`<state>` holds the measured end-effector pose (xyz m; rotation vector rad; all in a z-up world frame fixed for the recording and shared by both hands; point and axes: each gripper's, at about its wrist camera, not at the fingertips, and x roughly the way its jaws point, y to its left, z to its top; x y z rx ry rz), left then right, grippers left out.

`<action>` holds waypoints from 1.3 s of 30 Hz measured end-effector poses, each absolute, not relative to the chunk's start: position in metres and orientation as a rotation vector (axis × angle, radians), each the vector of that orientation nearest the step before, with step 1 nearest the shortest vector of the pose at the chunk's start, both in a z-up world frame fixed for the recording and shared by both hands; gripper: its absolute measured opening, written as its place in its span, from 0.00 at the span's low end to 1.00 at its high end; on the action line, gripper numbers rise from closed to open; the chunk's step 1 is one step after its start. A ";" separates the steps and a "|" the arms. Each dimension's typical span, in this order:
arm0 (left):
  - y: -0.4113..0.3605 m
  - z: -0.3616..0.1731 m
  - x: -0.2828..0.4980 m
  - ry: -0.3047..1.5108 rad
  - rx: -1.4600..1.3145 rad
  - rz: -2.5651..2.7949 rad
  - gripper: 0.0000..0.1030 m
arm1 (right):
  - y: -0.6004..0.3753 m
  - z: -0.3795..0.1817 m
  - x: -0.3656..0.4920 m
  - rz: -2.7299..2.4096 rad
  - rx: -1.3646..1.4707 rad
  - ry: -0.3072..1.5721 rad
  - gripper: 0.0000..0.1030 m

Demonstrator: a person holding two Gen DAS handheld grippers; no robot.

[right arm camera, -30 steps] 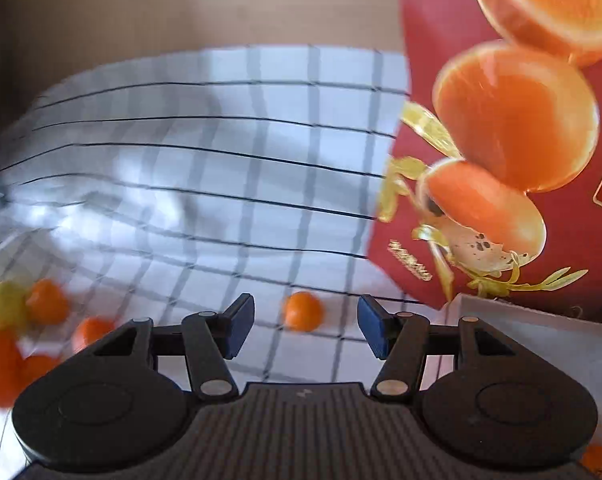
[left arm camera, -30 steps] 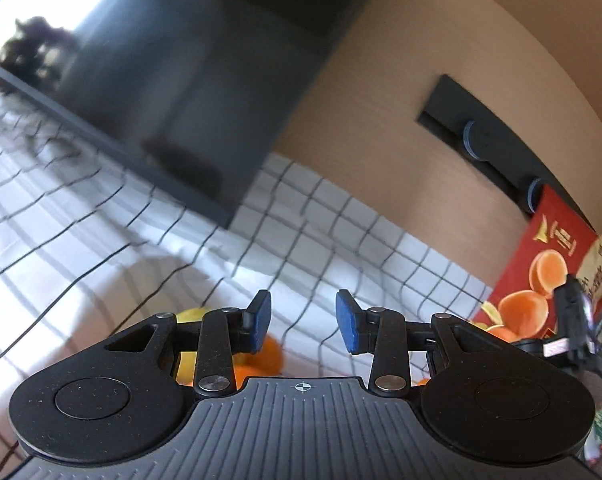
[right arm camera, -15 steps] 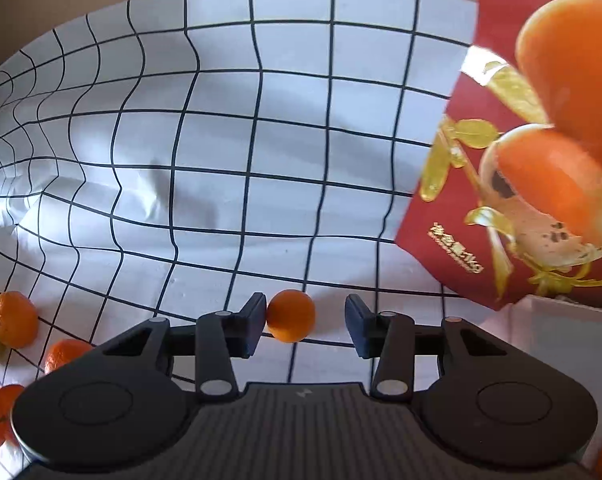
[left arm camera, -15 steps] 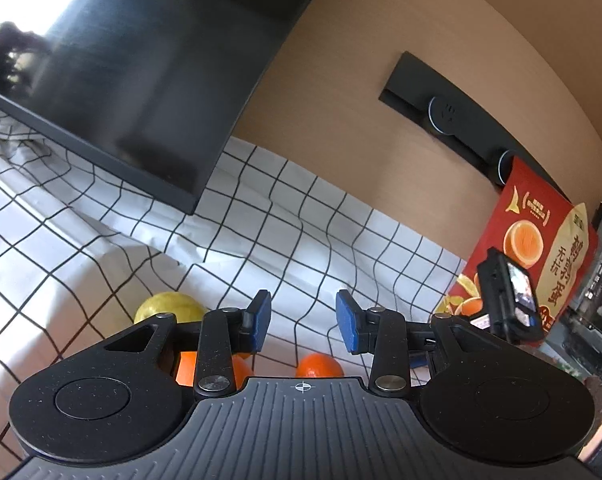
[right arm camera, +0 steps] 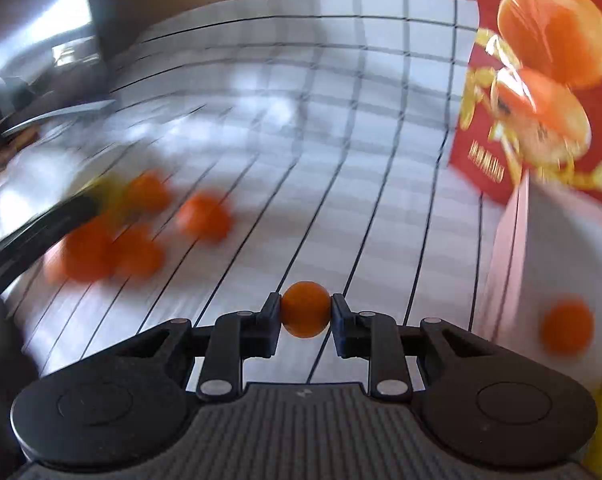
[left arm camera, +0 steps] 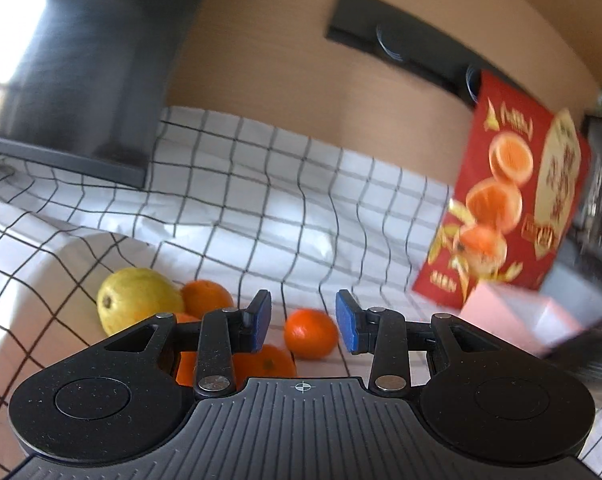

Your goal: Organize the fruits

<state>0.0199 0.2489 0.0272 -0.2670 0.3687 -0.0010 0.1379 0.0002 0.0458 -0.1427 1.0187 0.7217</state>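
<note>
A: My right claw is pinching the small orange, centred between its pads

B: Good, I'd carry it level toward the pink box on its right; left claw stays spread, empty

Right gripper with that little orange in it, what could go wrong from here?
The right gripper pinches the small orange only by its sides at the very tips of the pads, so the round fruit could squirt out. The right wrist view is smeared with motion, so a fast swing may shake it loose. The tall red bag stands close beside the pink box, so a wide approach could knock it over.
</note>
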 end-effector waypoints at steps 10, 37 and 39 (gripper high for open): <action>0.202 0.022 0.025 0.499 -0.047 0.087 0.39 | -0.124 0.032 0.046 0.681 -0.230 0.882 0.25; 0.205 0.028 0.031 0.509 -0.236 0.075 0.37 | -0.186 0.001 0.039 0.601 -0.100 0.722 0.65; 0.208 0.031 0.026 0.472 -0.239 0.088 0.37 | -0.186 0.000 0.039 0.600 -0.097 0.730 0.65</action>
